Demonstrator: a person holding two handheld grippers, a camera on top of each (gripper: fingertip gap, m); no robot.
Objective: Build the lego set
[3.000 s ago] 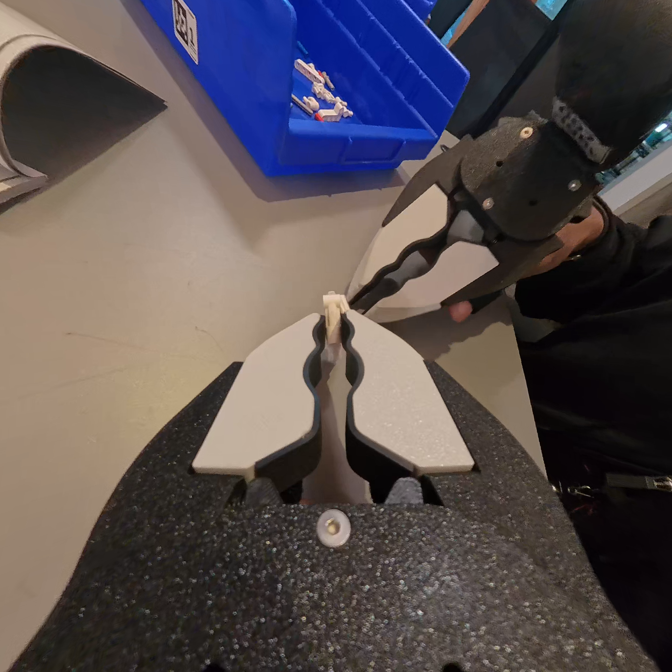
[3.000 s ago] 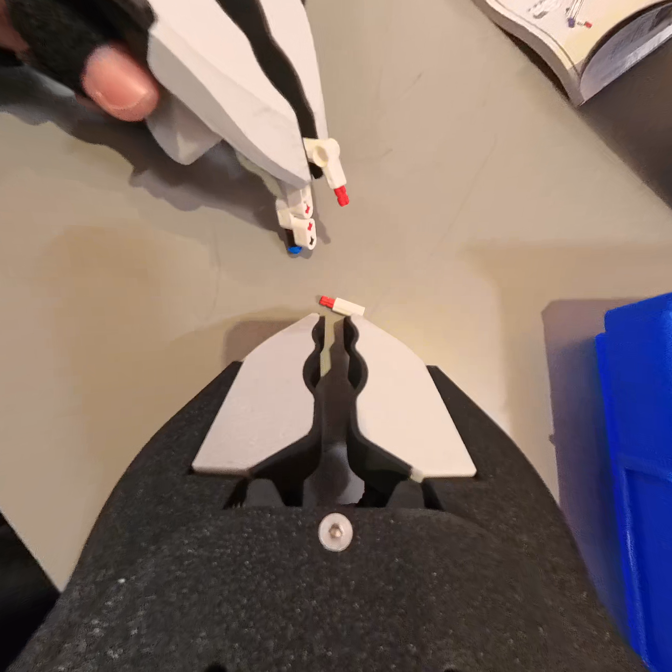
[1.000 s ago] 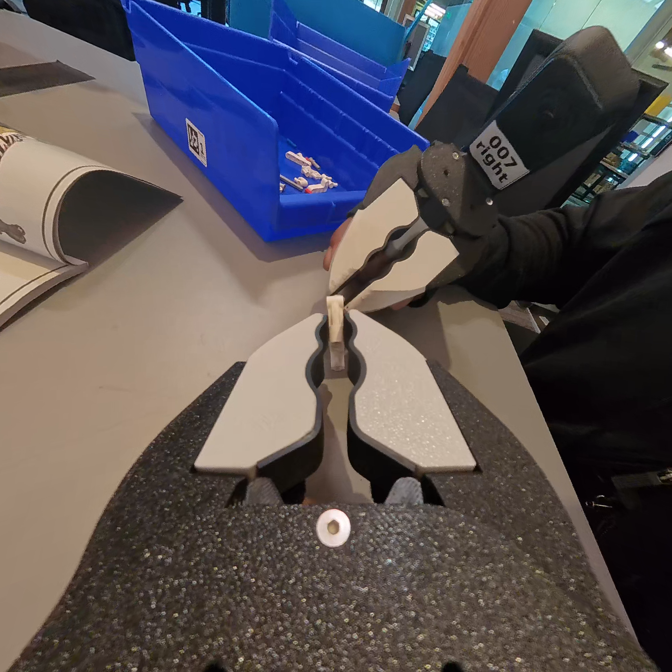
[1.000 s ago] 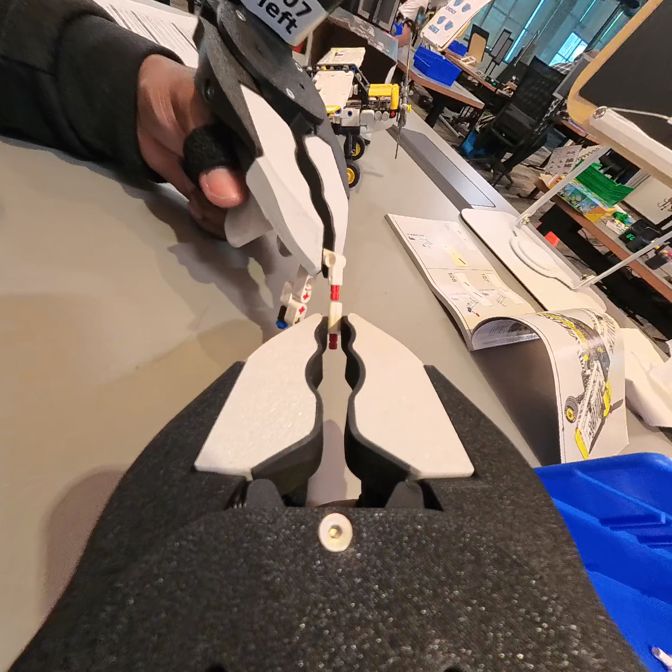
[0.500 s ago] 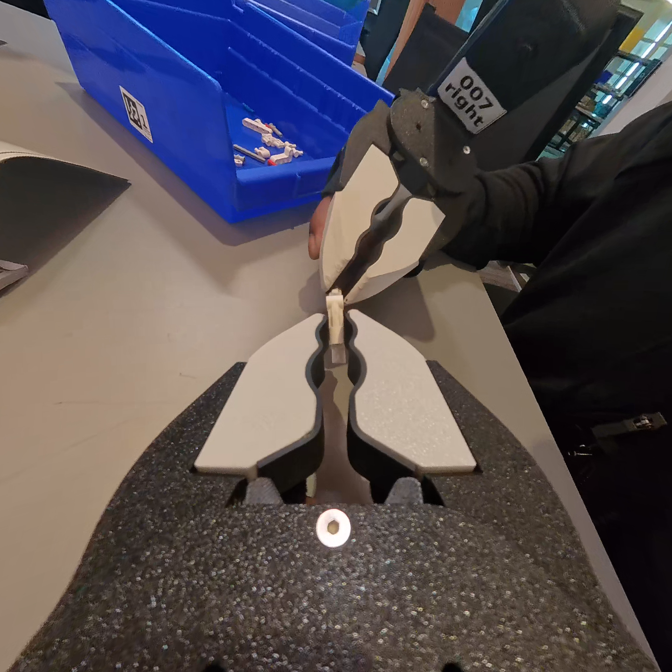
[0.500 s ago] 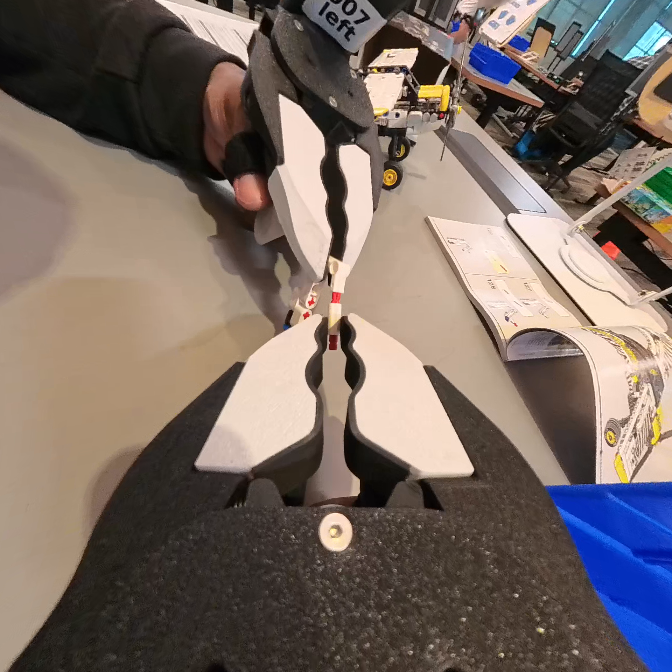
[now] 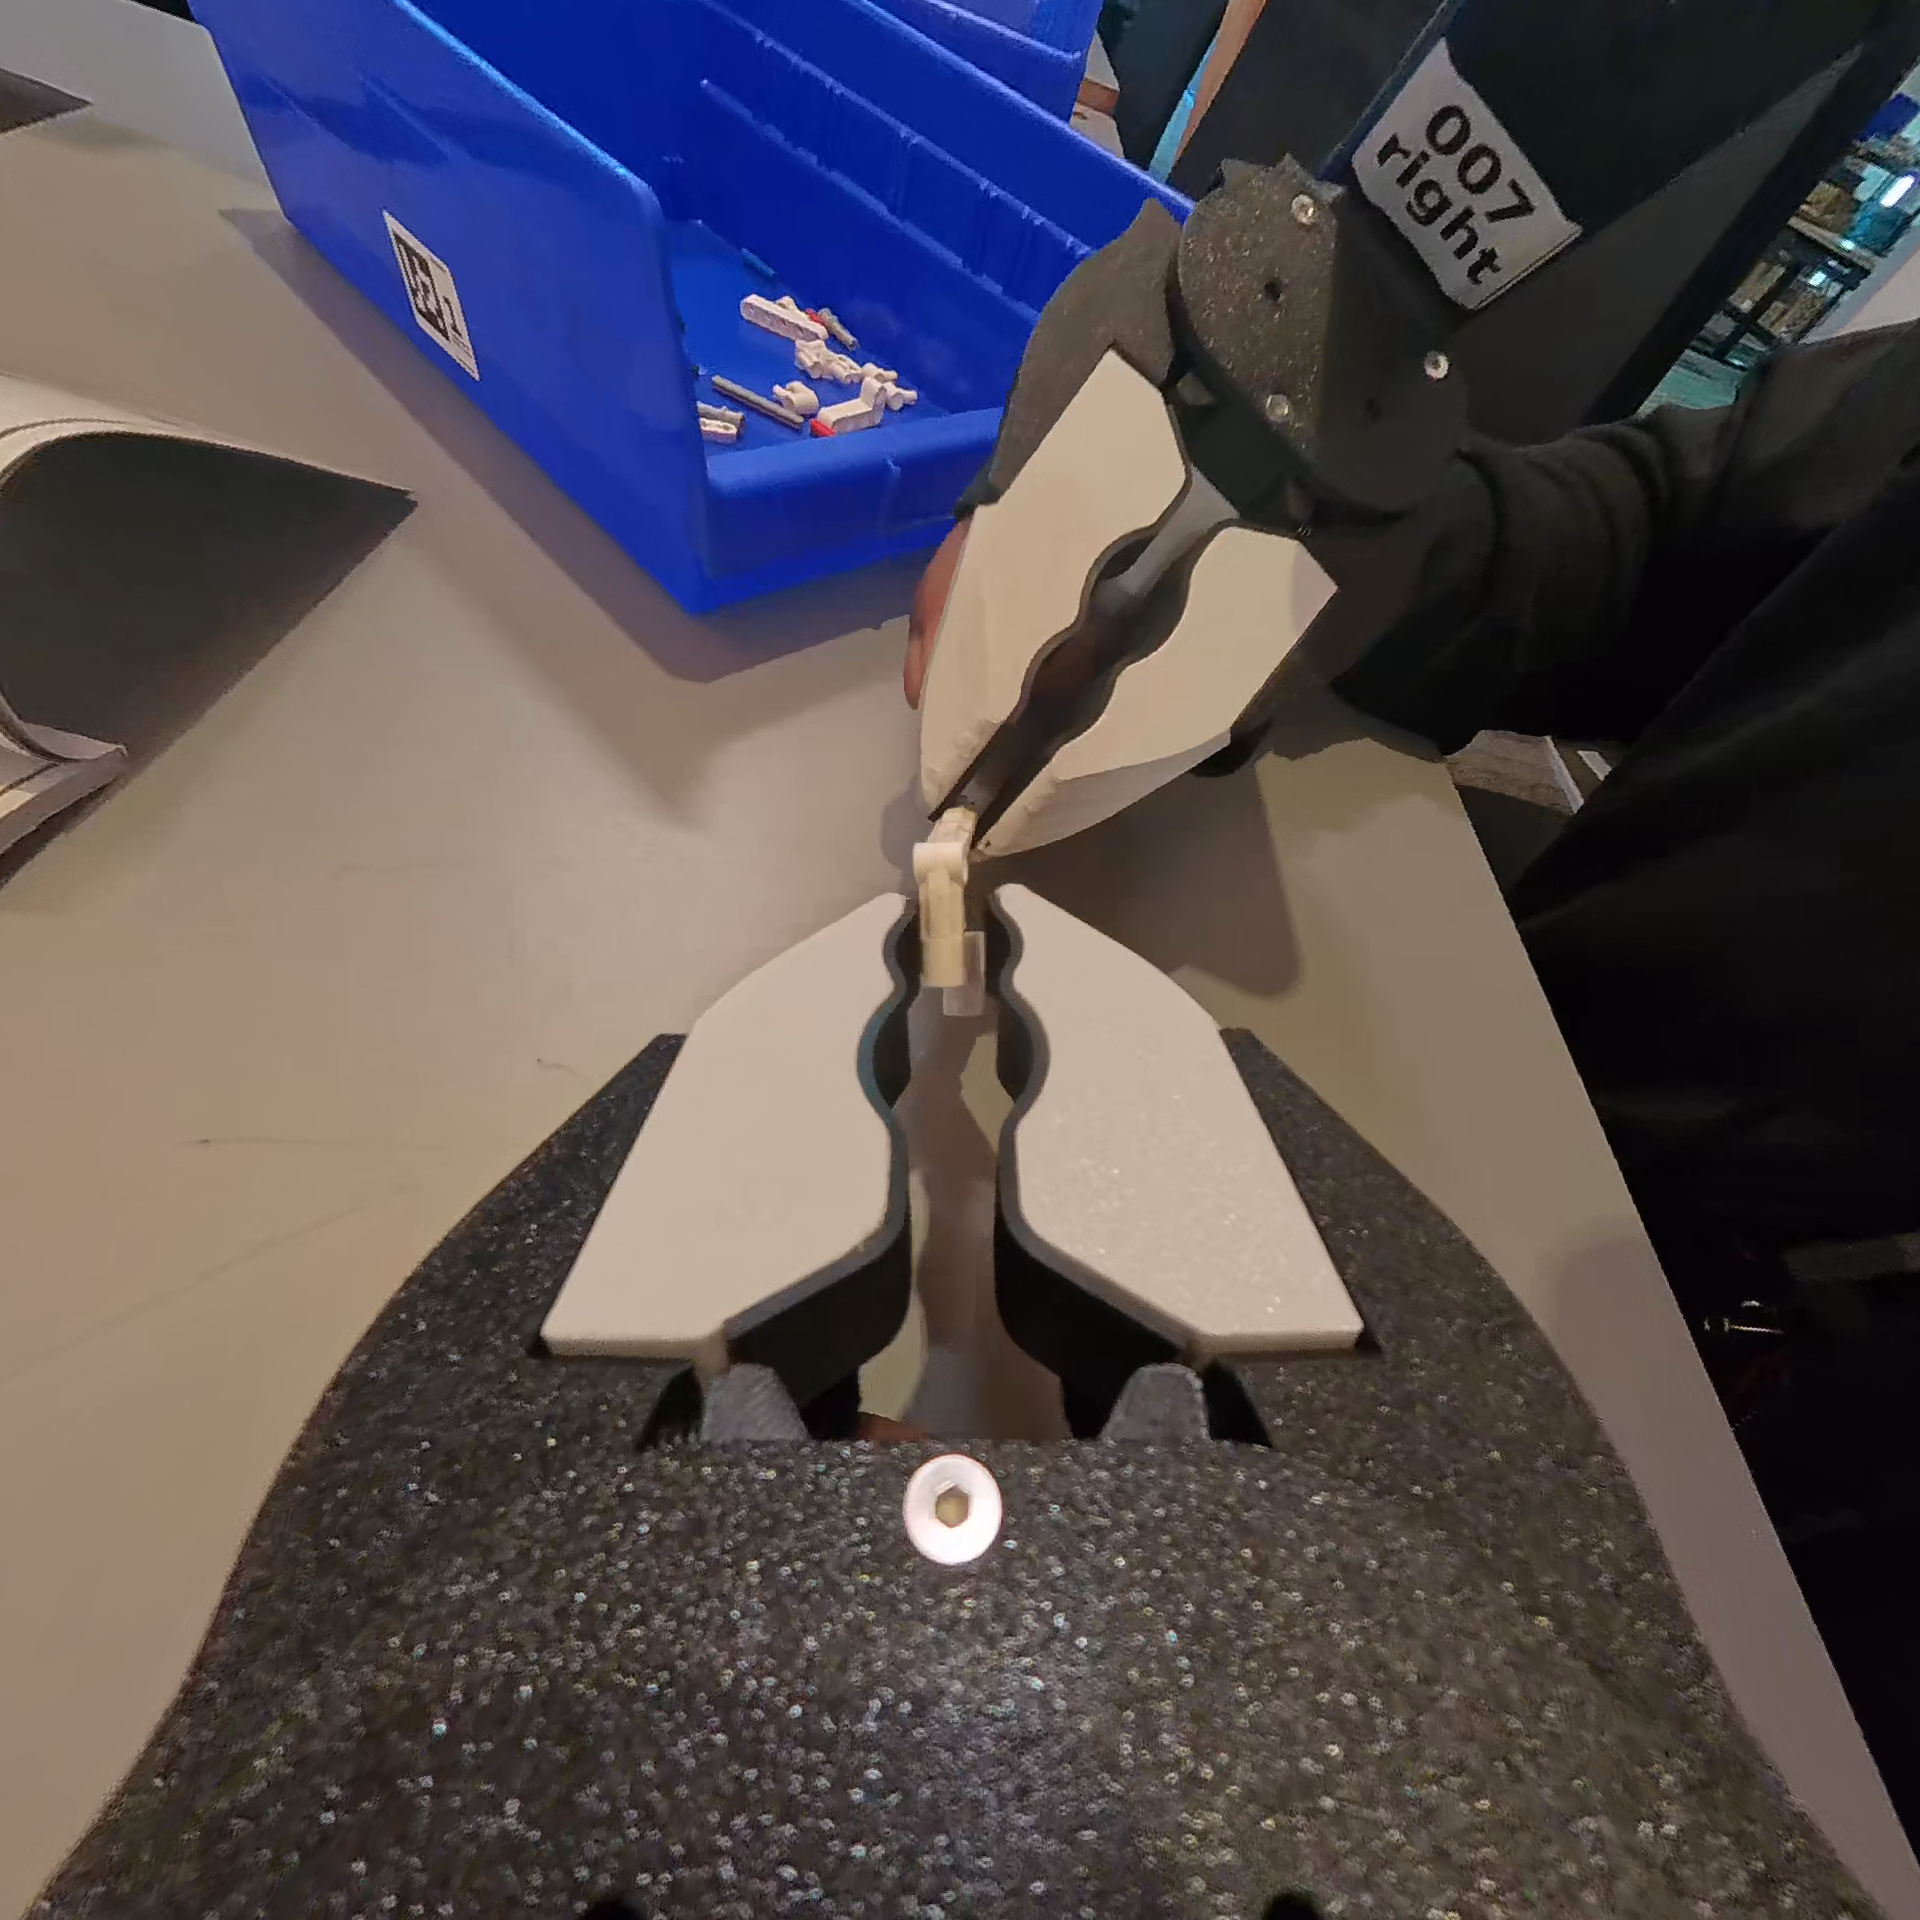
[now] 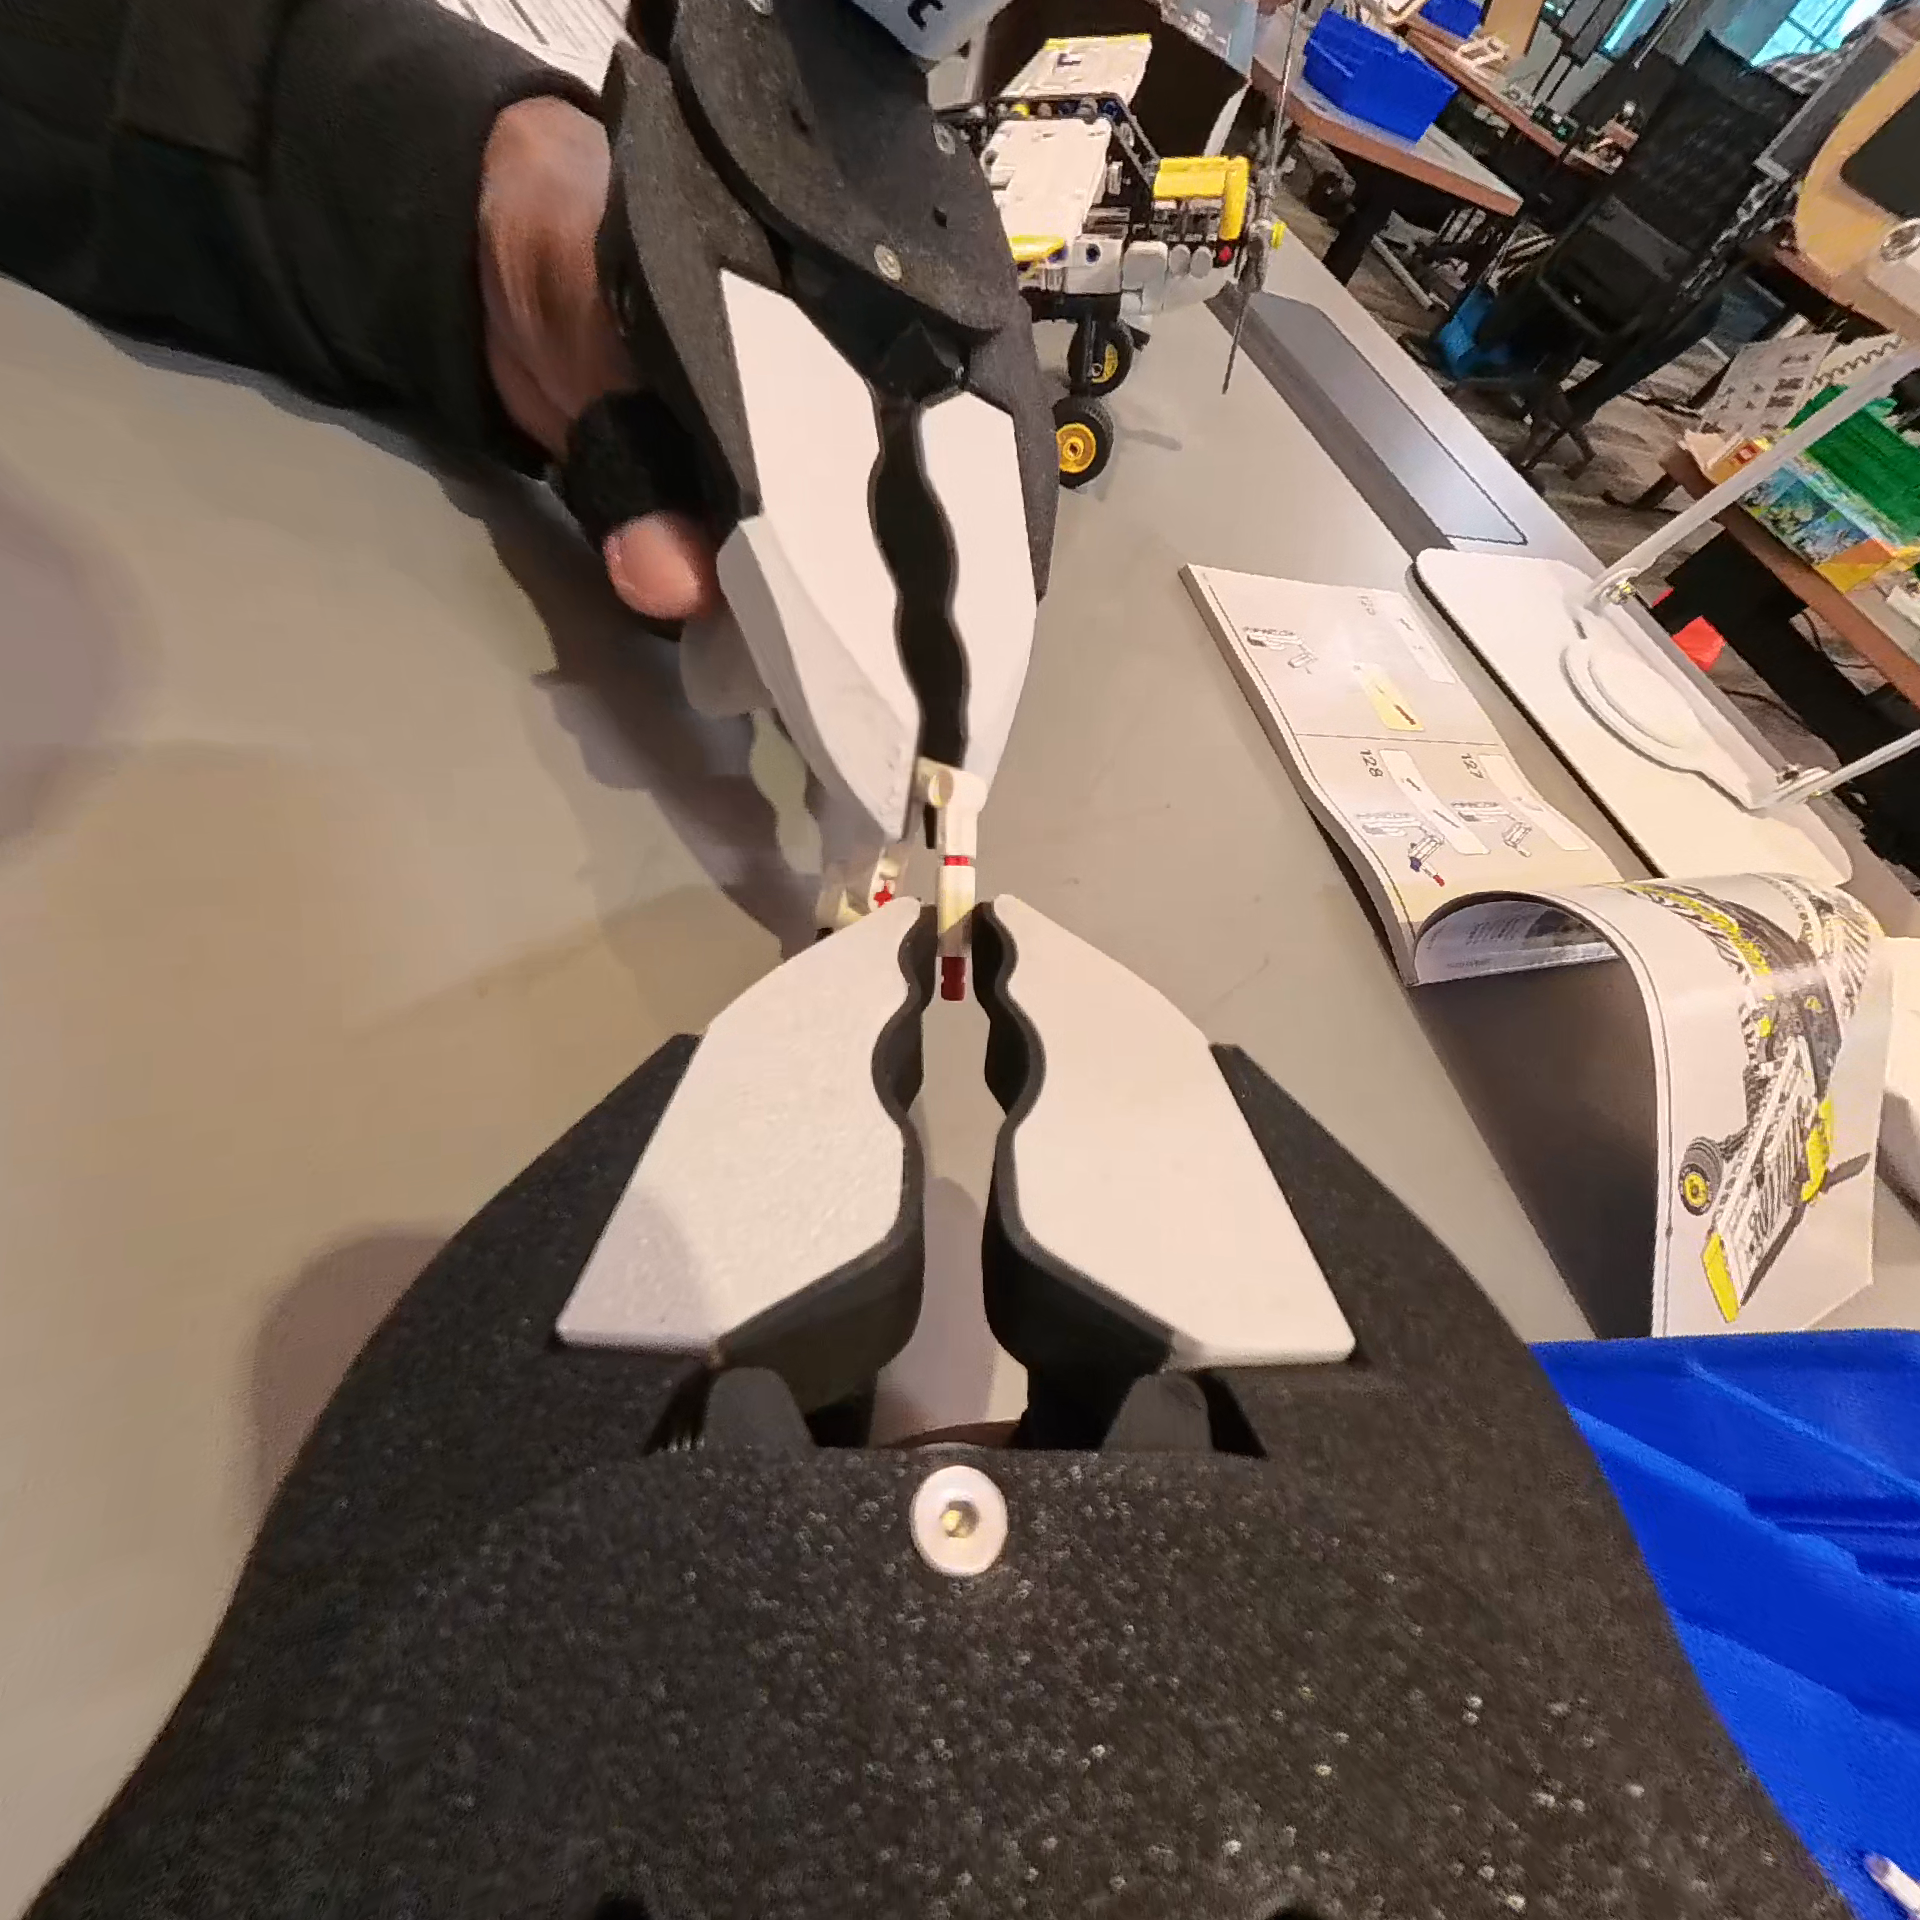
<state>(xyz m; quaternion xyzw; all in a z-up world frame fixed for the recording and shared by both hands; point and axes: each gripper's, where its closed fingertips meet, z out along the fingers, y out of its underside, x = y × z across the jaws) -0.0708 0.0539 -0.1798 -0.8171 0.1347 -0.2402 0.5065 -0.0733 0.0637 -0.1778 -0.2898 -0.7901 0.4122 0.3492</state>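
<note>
In the left wrist view, my left gripper (image 7: 945,904) is open a little around a white connector piece (image 7: 940,914). The piece leans on the left pad, with a gap to the right pad. My right gripper (image 7: 966,816) grips the far end of the same joined piece. In the right wrist view, my right gripper (image 8: 956,914) is shut on a white sleeve with a red pin (image 8: 954,930). The sleeve is plugged end to end into the white connector (image 8: 961,816) at the left gripper's (image 8: 940,800) tip. Both are above the grey table (image 8: 312,935).
A small white assembly with red marks (image 8: 862,883) lies on the table behind the tips. A blue bin (image 7: 623,260) holds several small white parts (image 7: 821,374). An open instruction booklet (image 8: 1403,748), a toy truck (image 8: 1122,218) and a white lamp base (image 8: 1621,686) are farther off. My left and right fingertips are right by each other.
The right gripper took the sleeve with the red pin off the table and pushed it onto the connector. In the last half second the left jaws widened and let go of the connector.
</note>
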